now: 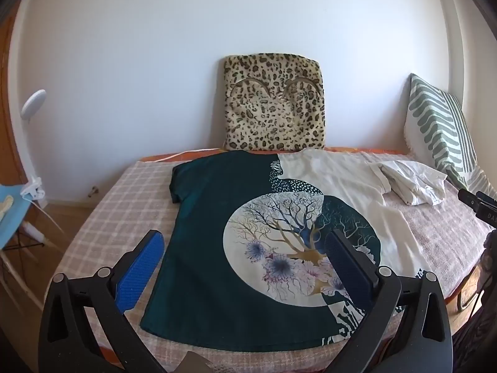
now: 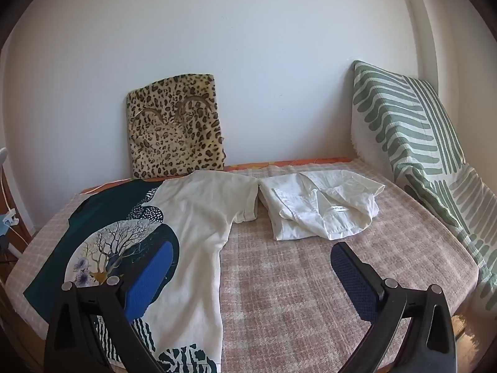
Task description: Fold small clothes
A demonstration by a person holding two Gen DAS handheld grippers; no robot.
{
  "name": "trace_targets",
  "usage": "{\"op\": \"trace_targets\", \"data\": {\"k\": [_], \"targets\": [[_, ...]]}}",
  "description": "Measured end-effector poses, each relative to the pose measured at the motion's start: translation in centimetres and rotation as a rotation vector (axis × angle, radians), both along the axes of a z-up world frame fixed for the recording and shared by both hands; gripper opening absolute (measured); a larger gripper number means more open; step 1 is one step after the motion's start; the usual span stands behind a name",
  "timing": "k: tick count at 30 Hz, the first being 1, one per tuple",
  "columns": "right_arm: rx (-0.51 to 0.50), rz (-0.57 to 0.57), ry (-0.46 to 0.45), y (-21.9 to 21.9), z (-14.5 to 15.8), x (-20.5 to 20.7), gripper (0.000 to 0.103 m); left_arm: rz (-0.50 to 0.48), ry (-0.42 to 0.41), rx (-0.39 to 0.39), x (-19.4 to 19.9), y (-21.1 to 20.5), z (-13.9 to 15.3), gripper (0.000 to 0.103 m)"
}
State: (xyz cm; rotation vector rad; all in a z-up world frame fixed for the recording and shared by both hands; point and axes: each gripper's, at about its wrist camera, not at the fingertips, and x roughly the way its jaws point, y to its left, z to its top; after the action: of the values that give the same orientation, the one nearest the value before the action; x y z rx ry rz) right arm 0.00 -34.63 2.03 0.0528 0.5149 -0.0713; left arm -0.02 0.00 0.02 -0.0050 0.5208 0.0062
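T-shirt (image 1: 217,217) is spread flat on the bed (image 2: 295,279), half dark teal, half cream, with a big round tree print in the middle. Collar end points at the leopard cushion (image 1: 275,102) against the wall. Just off its cream sleeve sits a crumpled white shirt (image 2: 320,205), with a green striped pillow (image 2: 410,130) further right. Left tool (image 1: 242,256) hovers over the shirt's hem, wide open, holding nothing. Right tool (image 2: 250,272) is also wide open and empty, over the cream side and bare bedcover.
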Motion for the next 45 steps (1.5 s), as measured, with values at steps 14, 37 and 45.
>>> {"op": "trace_targets", "data": {"k": [14,37,45], "targets": [[-0.002,0.000,0.003,0.0,0.0,0.1,0.103,0.009,0.019,-0.021,0.2,0.4,0.3,0.103],[0.000,-0.001,0.004,-0.1,-0.1,0.1,0.103,0.021,0.010,-0.008,0.2,0.5,-0.3,0.103],[0.001,-0.002,0.005,-0.1,-0.1,0.2,0.103,0.021,0.007,-0.010,0.2,0.6,-0.3,0.103]]}}
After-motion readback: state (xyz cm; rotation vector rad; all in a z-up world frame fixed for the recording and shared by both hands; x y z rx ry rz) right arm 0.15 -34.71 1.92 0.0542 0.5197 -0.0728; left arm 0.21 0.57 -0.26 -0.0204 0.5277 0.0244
